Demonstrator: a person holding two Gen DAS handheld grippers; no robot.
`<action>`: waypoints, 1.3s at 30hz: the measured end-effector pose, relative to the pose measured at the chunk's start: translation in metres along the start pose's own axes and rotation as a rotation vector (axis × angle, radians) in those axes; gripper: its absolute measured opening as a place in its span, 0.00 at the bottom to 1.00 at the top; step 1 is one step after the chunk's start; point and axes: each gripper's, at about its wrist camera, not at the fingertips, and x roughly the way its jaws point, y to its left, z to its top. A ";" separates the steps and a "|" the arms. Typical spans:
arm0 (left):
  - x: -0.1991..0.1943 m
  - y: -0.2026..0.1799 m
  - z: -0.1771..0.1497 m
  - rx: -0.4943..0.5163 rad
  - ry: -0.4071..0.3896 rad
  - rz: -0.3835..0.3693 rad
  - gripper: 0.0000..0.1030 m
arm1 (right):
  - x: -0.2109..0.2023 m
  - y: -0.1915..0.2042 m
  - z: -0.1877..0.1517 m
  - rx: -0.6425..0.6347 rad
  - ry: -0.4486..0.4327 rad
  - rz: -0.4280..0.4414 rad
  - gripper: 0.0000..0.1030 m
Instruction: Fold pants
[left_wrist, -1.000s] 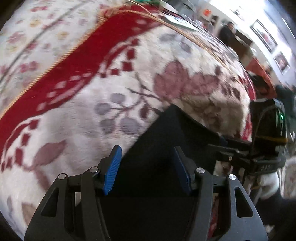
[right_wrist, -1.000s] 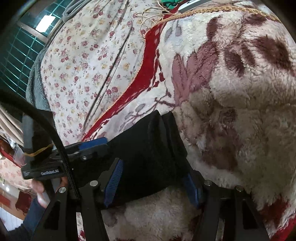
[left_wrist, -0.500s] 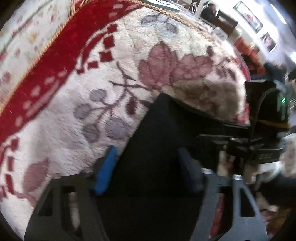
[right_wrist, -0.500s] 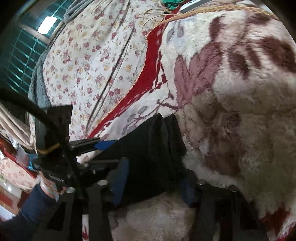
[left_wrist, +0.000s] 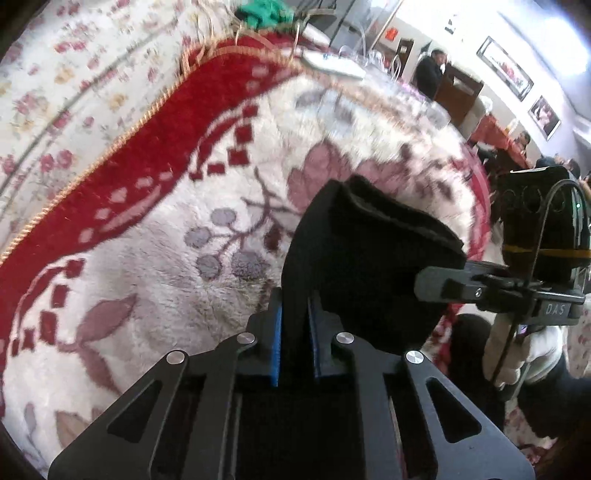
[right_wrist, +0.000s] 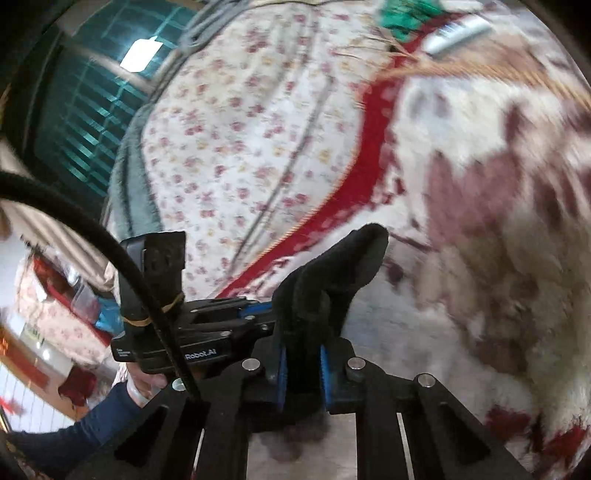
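**Both tongs pinch the black pants above the fleece blanket**

A thick cream fleece blanket with mauve flowers and a red border (left_wrist: 140, 258) fills most of both views and serves as the landmark here. Beyond its gold-corded red edge lies a thinner white sheet printed with small pink roses (right_wrist: 240, 147). At the blanket's far corner sit a crumpled green cloth (left_wrist: 266, 14) and a flat white remote-like object (left_wrist: 332, 64), the latter blurred.

The folded black fabric pants (left_wrist: 362, 258) hang bunched over the middle of the blanket, lifted off its pile along the gripped edge. The left tongs (left_wrist: 295, 332) have just been closing and now clamp a fold of the pants between their blue pads. The right tongs (right_wrist: 301, 365) have likewise just been closing and are clamped on another fold of the same pants, the cloth rising in a peak above the pads. Each device shows in the other's view, at the near side of the blanket: one is held by a white-gloved hand (left_wrist: 517, 350), the other by a hand with a dark blue sleeve (right_wrist: 144, 387).
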 end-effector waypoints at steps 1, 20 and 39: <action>-0.009 0.000 0.000 0.000 -0.020 0.004 0.10 | 0.000 0.008 0.002 -0.012 -0.002 0.014 0.12; -0.208 0.114 -0.150 -0.507 -0.349 0.269 0.10 | 0.131 0.193 -0.074 -0.302 0.327 0.301 0.12; -0.212 0.085 -0.231 -0.714 -0.323 0.328 0.54 | 0.095 0.122 -0.030 -0.214 0.201 0.018 0.49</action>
